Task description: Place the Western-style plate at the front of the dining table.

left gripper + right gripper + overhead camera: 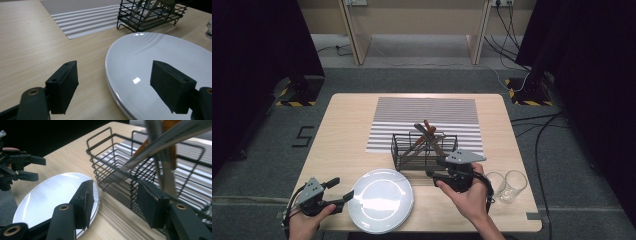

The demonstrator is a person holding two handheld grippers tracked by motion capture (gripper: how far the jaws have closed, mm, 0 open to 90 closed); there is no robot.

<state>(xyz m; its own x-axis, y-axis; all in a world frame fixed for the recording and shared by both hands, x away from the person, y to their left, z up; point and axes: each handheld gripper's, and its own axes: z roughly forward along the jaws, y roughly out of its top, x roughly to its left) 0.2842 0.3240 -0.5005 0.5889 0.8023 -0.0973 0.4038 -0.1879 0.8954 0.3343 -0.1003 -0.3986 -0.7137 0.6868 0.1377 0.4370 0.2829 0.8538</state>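
White china sits nearest us: a stack of plates [382, 200] rests on the near edge of the table [347, 120], between our two hands. At its left we hold the left gripper [338, 190], its jaws spread wide with nothing between them. In the left gripper view those jaws straddle the left rim of the plates [160, 72]: one jaw hangs over the bare wood, the other over the white surface. We cannot tell whether either jaw touches the china.

To the right of the plates our right hand [467, 192] holds the right gripper [432, 167], which points at the near wall of the wire basket [424, 150]. Its jaws stand open and hold nothing. In the right gripper view the right gripper [113, 200] is just in front of the basket [117, 170], one jaw over the edge of the plates [52, 195] and the other close against the black wire; whether it touches the wire we cannot tell. The left gripper [35, 167] shows farther off across the plates.

Right of that hand, two clear glasses [507, 185] stand side by side near the table's right edge.

Inside the basket, utensils [427, 135] with wooden and metal handles lean crossed over one another, sticking out above the rim. The basket stands on the near edge of a striped placemat [427, 112], which reaches toward the far side of the table.
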